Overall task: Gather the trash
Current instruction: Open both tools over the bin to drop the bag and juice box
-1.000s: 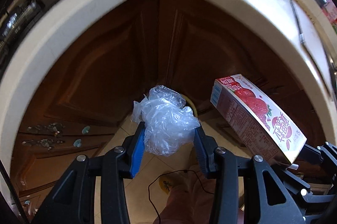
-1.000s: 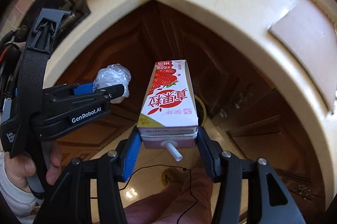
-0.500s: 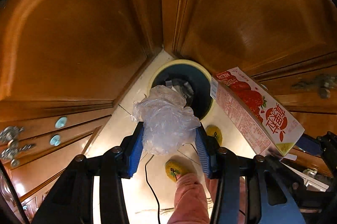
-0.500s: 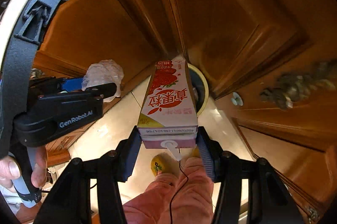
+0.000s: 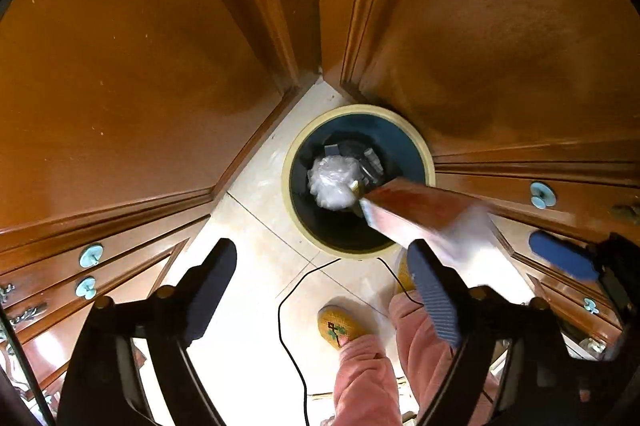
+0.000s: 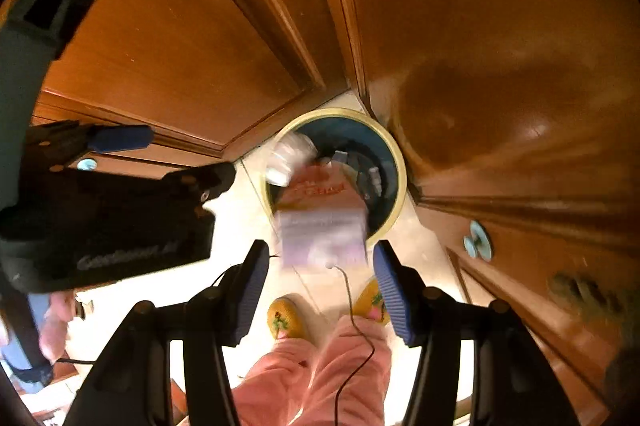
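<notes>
A round bin (image 5: 285, 181) with a pale yellow rim and dark inside stands on the floor in the cabinet corner. The crumpled clear plastic bag (image 5: 334, 181) is loose over the bin's mouth, below my left gripper (image 5: 320, 250). Its jaws are opening and nothing is between them. The strawberry milk carton (image 6: 320, 222) is blurred, its far end tipped into the bin (image 6: 402, 177). It hangs just past the fingertips of my right gripper (image 6: 320, 246), which is open, with gaps between pads and carton. The bag (image 6: 286, 157) also shows at the bin's left rim.
Brown wooden cabinet doors (image 5: 140, 65) close in the corner on both sides, with knobbed drawers (image 5: 91, 254) lower down. A person's pink trouser legs (image 5: 368, 378) and yellow slippers (image 5: 340, 326) stand on the pale tiled floor (image 5: 256, 226). A black cable (image 5: 288, 306) hangs there.
Both grippers came down from counter height to just over the bin. The left gripper opened and dropped the plastic bag. The right gripper let go of the carton, which is sliding into the bin.
</notes>
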A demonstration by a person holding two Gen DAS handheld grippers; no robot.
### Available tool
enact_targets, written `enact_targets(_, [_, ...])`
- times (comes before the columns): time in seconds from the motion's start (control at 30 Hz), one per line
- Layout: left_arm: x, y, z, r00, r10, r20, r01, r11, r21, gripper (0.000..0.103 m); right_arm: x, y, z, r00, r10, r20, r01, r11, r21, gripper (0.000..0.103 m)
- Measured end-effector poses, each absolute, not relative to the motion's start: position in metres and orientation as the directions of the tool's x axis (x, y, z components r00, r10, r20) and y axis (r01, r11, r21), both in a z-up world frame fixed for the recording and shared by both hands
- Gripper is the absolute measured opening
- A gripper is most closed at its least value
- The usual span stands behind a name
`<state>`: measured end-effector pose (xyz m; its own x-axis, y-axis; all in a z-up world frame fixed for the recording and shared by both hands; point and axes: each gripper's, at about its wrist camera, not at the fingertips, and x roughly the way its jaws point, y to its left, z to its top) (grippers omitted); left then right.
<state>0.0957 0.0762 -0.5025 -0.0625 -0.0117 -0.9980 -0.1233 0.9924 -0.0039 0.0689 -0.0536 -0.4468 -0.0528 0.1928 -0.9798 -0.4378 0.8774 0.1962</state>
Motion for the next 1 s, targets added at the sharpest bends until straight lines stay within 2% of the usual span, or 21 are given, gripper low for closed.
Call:
enact_targets(0.17, [0.086,0.085,-0.507,-0.076,0.017,-0.997,-0.152,0.988,0.029,0.087,0.072,-0.053,-0.448,-0.027,0.222,-0.975,-0.437,0.874,0.212,0.055])
enact_targets(0.37, [0.078,0.092,-0.509,-0.041,0.059,-0.997,-0.18,0.982,0.065,0.088,0.062,-0.054,-0.453,0.056,0.197,-0.979,-0.459,0.876,0.15,0.055])
enact_targets(0.57, [0.074,0.084,-0.501,0.017,0.105,-0.994,-0.143,0.984,0.102,0.088,0.06,-0.058,-0.455,0.071,0.194,-0.978,-0.432,0.89,0.145,0.055])
enact_targets(1.0, [0.061,0.082,-0.478,0.074,0.066,-0.995,-0.162,0.985,0.053,0.088,0.052,-0.066,-0.437,0.108,0.231,-0.967,-0.384,0.907,0.173,0.055])
